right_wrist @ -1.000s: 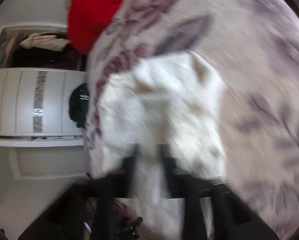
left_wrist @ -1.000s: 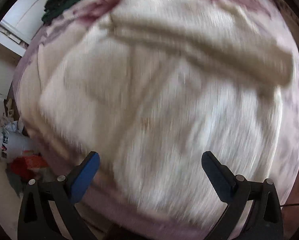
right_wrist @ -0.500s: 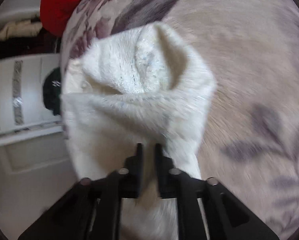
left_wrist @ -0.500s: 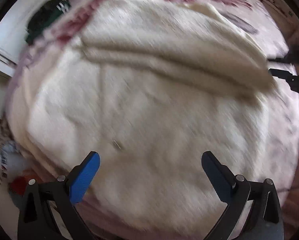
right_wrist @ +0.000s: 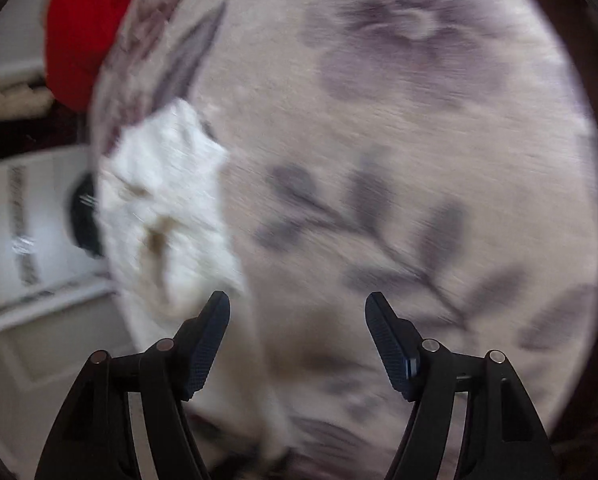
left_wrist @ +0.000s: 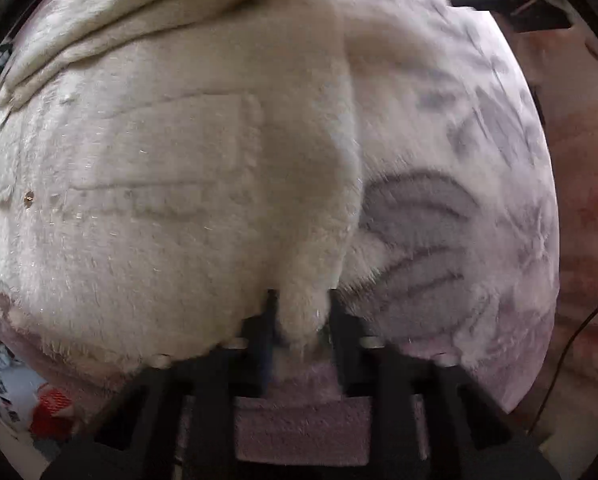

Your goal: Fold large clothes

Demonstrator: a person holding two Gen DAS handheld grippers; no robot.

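Left gripper [left_wrist: 301, 312], fingers pinching near edge of cream fleece garment [left_wrist: 159, 184], floral bedspread [left_wrist: 451, 200] beneath, right gripper [right_wrist: 297, 320], fingers wide, empty.

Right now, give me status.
Left gripper shut on white fleece garment. Right gripper open, empty, over floral blanket. Nothing in the way.

The fluffy cream fleece garment [left_wrist: 171, 184] lies on a matt, short-piled floral blanket [right_wrist: 399, 160].
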